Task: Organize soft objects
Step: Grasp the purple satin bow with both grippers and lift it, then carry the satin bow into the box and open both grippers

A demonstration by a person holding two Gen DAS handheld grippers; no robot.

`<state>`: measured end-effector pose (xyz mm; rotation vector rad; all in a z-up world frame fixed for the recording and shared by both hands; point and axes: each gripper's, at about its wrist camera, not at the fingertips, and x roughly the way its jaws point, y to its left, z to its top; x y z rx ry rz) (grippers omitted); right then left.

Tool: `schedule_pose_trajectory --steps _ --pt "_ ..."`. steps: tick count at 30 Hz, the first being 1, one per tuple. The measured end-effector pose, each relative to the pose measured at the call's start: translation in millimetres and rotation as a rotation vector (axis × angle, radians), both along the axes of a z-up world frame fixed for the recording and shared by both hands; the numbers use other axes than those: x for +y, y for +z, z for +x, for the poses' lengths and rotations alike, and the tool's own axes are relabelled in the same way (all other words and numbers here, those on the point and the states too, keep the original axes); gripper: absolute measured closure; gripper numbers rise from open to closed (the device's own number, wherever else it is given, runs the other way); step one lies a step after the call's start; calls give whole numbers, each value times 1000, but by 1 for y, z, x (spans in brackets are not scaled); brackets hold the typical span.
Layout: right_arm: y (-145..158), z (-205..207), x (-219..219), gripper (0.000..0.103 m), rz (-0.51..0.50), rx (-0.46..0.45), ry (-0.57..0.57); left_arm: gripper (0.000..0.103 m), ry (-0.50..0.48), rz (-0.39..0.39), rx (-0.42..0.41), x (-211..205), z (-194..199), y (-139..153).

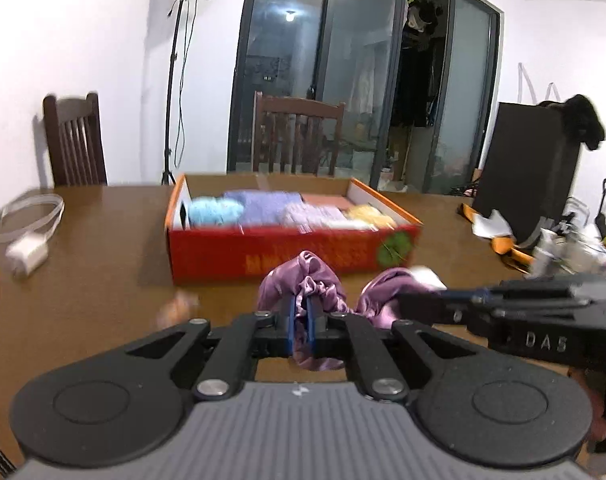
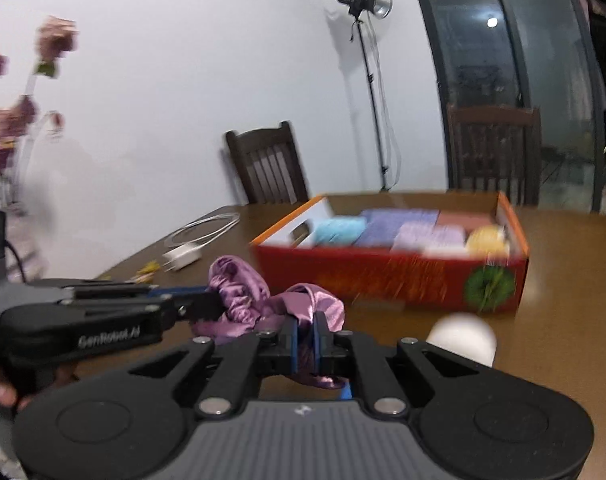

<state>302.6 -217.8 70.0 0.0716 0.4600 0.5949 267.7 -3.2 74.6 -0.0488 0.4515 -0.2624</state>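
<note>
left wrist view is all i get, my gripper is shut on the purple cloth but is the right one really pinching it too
Observer: Yes. In the right wrist view the right gripper is shut on the purple satin cloth, with fabric bunched between its blue pads.
Operator: anything near it on the table that i miss
Observer: A white ball, blurred, shows just right of the right gripper.
Operator: and my own gripper from that side
Observer: The left gripper comes in from the left, its tip buried in the cloth's left end.
</note>
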Motion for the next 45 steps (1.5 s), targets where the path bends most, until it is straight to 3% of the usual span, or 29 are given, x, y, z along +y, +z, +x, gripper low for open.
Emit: schedule_pose_trajectory --steps 6,18,22,25,30,36,40,45 --pt "-31 -68 -8 96 -45 87 31 97 2 -59 149 -1 -61 -35" --pt "-33 -98 -15 96 -29 68 26 96 -5 -40 92 -8 -89 -26" --pt "-32 -89 -18 96 -20 75 18 96 -10 -43 93 -8 -76 -23" --pt "-17 -74 -17 96 -24 46 21 97 -40 -60 58 -7 -56 -4" --pt "36 -8 -15 96 -33 -34 63 97 -82 -82 -22 2 15 48" --pt "85 125 -7 96 15 52 74 96 -100 -65 68 11 145 87" --pt "79 213 6 96 19 190 32 96 -50 -36 199 10 229 61" --pt "23 282 25 96 -82 368 -36 96 -33 -2 346 5 276 4"
